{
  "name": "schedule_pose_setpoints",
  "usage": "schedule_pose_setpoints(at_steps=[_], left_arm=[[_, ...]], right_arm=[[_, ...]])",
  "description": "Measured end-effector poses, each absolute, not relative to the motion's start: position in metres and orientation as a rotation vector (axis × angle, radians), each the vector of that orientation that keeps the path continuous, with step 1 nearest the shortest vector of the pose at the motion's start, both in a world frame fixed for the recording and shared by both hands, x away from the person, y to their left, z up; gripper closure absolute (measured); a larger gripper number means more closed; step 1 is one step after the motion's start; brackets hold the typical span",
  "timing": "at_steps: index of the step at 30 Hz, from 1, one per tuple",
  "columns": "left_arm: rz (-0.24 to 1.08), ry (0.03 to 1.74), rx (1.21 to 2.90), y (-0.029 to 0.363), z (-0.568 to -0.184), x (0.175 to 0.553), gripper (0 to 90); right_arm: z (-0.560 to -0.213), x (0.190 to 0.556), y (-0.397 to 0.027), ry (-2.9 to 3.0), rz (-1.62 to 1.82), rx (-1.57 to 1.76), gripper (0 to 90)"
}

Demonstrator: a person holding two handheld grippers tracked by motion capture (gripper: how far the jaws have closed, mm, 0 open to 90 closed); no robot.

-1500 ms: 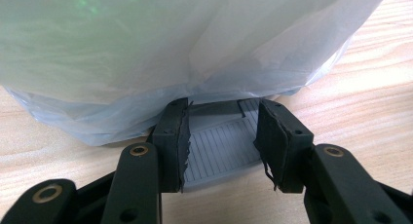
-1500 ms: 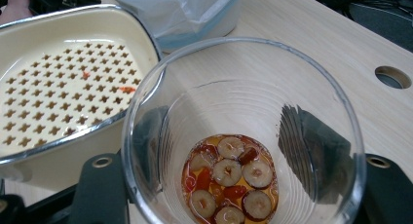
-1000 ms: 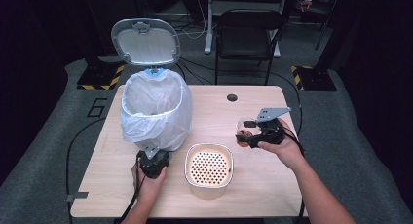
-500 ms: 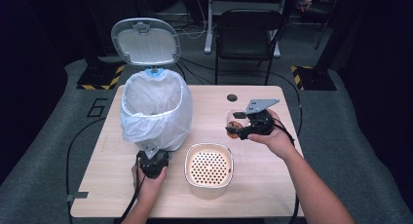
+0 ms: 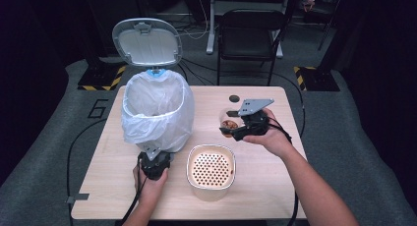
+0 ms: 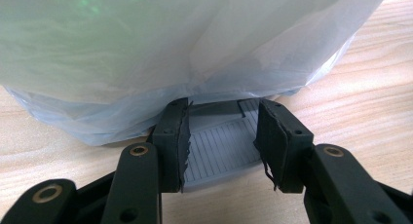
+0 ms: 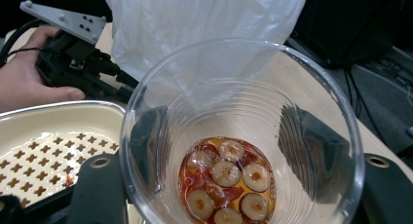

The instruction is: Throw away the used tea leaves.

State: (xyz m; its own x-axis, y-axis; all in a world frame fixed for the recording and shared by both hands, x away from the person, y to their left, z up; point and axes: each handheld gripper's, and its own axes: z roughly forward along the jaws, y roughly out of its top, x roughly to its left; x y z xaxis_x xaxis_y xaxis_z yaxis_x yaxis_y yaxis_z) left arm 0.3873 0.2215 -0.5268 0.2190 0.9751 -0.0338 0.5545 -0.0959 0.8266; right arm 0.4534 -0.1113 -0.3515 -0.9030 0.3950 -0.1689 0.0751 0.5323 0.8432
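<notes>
Two grippers, one clear plastic cup (image 7: 241, 131), one lined bin (image 5: 156, 110), one perforated strainer bowl (image 5: 210, 166), one wooden table (image 5: 275, 186). Right gripper (image 5: 231, 132) is clamped on the cup, jaws pressing its sides from outside; the cup sits lifted above the table, right of the bin and behind the strainer bowl. In the right gripper view the cup holds about seven round sliced pieces (image 7: 225, 173) in reddish-orange liquid at the bottom.

Left gripper (image 6: 221, 136) is closed on the grey ribbed pedal (image 6: 219, 148) at the bin's foot, one jaw on each side edge. Bin lid (image 5: 146, 42) stands open, upright behind the rim. White plastic liner (image 6: 195, 44) bulges over the bin's sides and hangs down just above the pedal.

Around: small dark disc (image 5: 234, 98) on the table's far edge, black folding chair (image 5: 251, 37) behind the table, yellow-black striped floor pieces (image 5: 101, 81) both sides. Strainer bowl stands between the two hands, near the front edge.

Writing: a large "6" (image 5: 98, 108) on the grey floor left of the table.
</notes>
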Motion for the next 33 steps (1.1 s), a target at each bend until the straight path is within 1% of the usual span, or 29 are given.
schedule_pose_setpoints(at_steps=[11,33], left_arm=[[0.719,1.429,1.754,0.222,-0.527,0.387,55.6],[0.718,1.429,1.754,0.222,-0.527,0.387,55.6]], right_arm=[[-0.347,0.436,-0.091,2.383,1.241,0.172,36.0],[-0.346,0.417,-0.084,2.317,1.099,-0.078,36.2]])
